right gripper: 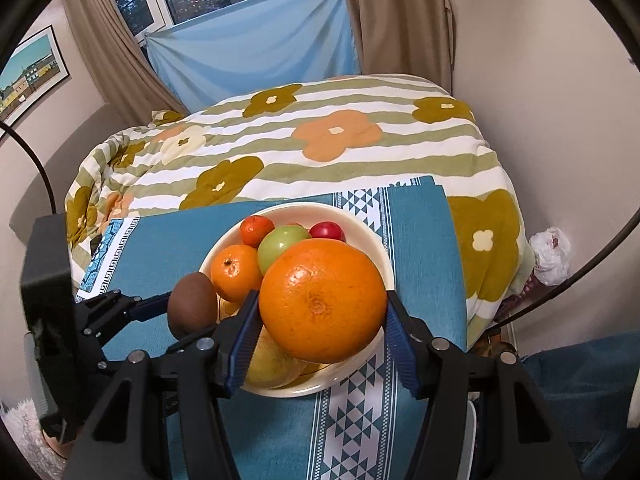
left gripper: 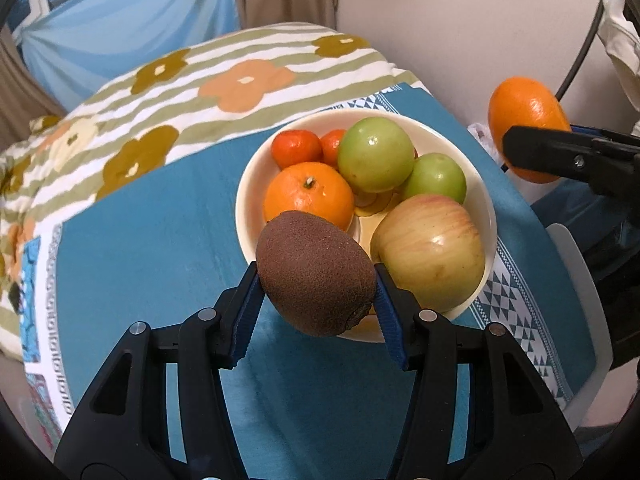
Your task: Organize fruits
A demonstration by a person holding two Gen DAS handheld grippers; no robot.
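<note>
Left gripper (left gripper: 316, 280) clamps kiwi (left gripper: 314, 272) mid-body (soft — bruises easily), right gripper (right gripper: 320, 312) clamps firm, heavier orange (right gripper: 322, 300) — near bowl (left gripper: 248, 184).

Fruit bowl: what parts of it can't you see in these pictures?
- Bowl: its near rim in the right wrist view is covered by the big orange held in the right tongs.
- Apple: almost all hidden behind that orange there.
- Bowl bottom, left wrist view: buried under fruit; the kiwi in the left tongs covers the front edge.

Brown kiwi (left gripper: 316, 272), orange (right gripper: 323, 300) above fruit-filled bowl (left gripper: 489, 216)
</note>
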